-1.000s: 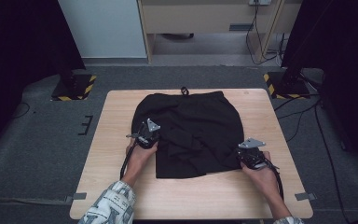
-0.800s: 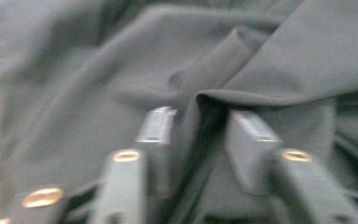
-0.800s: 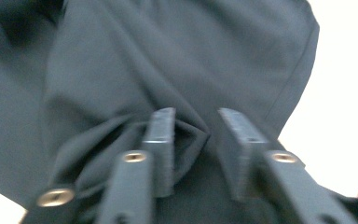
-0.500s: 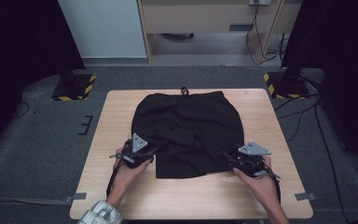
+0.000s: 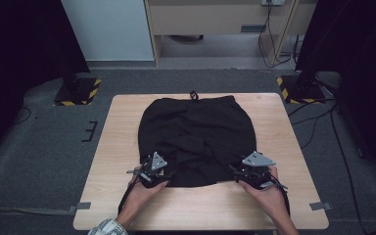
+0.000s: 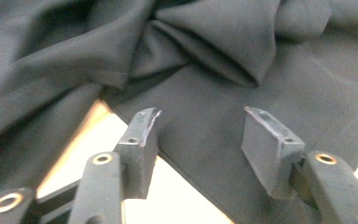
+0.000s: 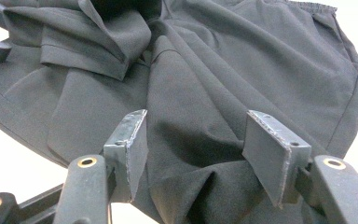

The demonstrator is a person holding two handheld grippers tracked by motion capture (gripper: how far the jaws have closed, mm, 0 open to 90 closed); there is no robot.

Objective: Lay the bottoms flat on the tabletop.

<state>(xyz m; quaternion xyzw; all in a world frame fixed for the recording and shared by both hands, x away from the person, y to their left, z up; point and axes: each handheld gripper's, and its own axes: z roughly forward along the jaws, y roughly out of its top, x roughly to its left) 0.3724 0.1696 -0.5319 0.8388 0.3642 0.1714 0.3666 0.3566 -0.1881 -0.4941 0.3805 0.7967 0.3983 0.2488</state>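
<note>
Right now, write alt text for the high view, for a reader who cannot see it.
A black garment lies spread on a wooden table, and a person's two hands hold the left claw and right claw at its near corners. Grey carpet and dark stands surround the table.

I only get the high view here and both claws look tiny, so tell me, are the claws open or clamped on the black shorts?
Observer: Both open. In the left gripper view the left claw stands with its jaws apart over the black shorts, nothing pinched.
Operator: And the right one?
Observer: The right claw is open too, its jaws spread either side of a raised ridge of fabric.
Operator: Is the fabric flat near the left claw?
Observer: No. A hemmed fold is bunched just beyond it, with the wooden table bare beneath its jaws.
</note>
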